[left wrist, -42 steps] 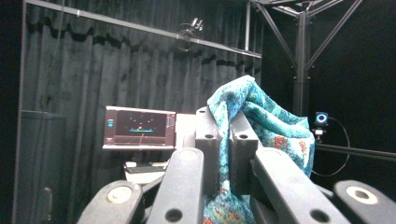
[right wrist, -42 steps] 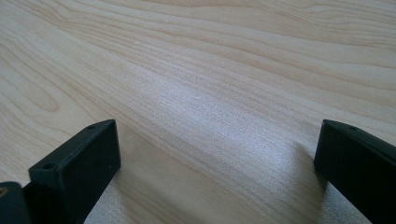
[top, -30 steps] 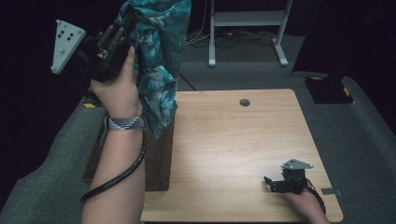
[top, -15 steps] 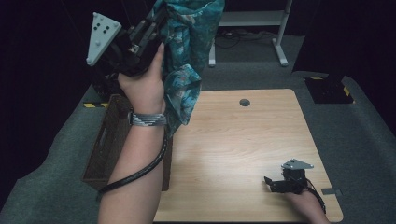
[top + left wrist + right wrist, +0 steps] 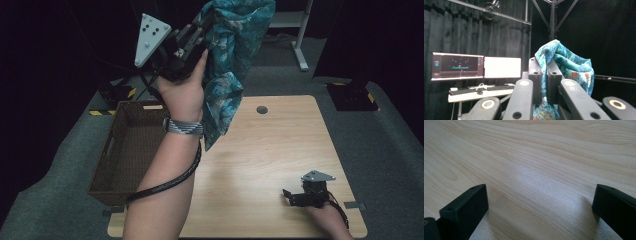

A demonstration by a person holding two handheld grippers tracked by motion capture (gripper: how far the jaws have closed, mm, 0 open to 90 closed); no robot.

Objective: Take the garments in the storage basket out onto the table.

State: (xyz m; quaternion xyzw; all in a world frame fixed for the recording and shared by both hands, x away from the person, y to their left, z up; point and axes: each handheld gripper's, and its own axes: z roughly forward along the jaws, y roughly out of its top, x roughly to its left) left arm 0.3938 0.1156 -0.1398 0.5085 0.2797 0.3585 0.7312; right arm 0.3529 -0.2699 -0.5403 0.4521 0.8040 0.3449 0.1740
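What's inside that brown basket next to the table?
The basket looks empty where its inside shows. The person's forearm covers its near right corner, so that part stays hidden.

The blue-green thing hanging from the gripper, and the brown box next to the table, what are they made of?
The blue-green thing looks like soft woven cloth: it droops in folds and carries a printed pattern with red flecks. The brown box seems to be a wicker basket: its walls show a fine woven texture, with a handle slot cut in one side.
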